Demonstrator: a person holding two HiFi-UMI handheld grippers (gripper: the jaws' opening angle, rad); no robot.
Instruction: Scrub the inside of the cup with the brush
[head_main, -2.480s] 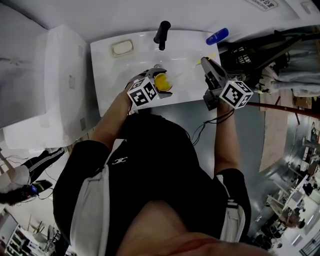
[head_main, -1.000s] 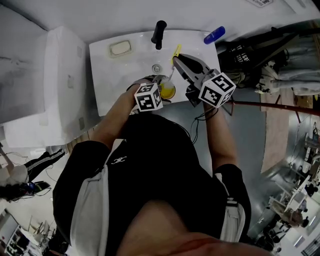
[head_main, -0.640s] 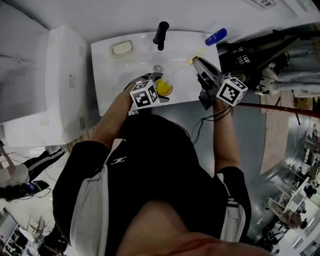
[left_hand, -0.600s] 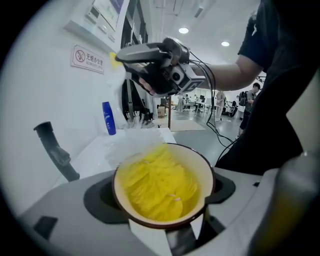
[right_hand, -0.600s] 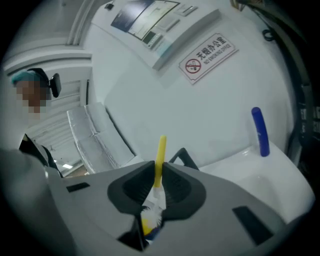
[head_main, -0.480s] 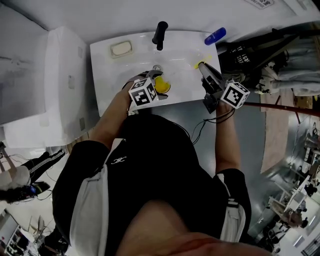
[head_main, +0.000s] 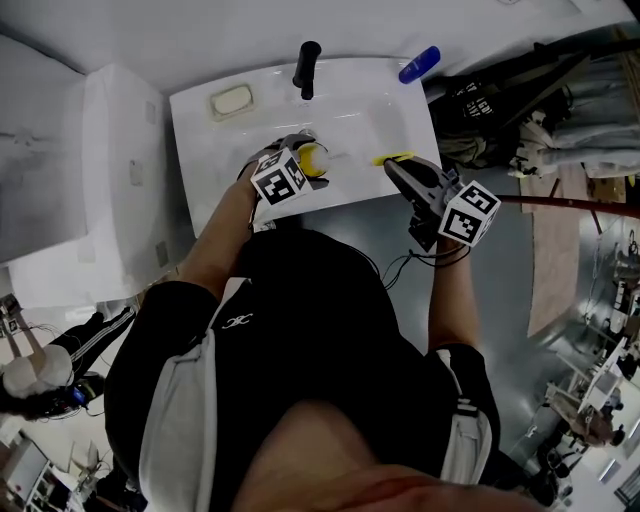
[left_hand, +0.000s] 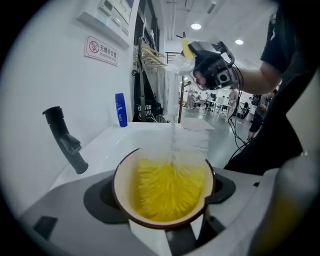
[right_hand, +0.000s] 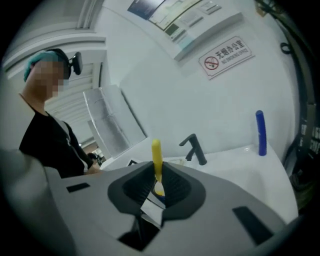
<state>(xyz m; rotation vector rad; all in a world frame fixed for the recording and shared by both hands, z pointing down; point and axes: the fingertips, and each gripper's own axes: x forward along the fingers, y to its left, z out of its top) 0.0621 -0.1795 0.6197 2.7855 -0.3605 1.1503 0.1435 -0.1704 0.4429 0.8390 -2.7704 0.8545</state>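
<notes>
Over the white sink (head_main: 225, 150), left gripper (left_hand: 162, 200) fingers (left_hand: 75, 205) clamp the cup (left_hand: 125, 187); right gripper (right_hand: 158, 189) fingers (right_hand: 182, 192) pinch the brush (left_hand: 172, 182) handle, bristles inside.

you're at a white sink (head_main: 205, 150) w/ a black tap (head_main: 305, 65) at the back. there's a soap dish (head_main: 230, 100) left of it and a blue bottle (head_main: 418, 63) on the right corner. the white wall (right_hand: 200, 100) behind has a red no-smoking sign (right_hand: 223, 56). a big white boxy unit (head_main: 110, 180) sits left of the sink. grey floor (head_main: 500, 300) on your right. hanging clothes (left_hand: 150, 57) are past the sink, w/ ceiling lights (left_hand: 195, 26) on beyond.
</notes>
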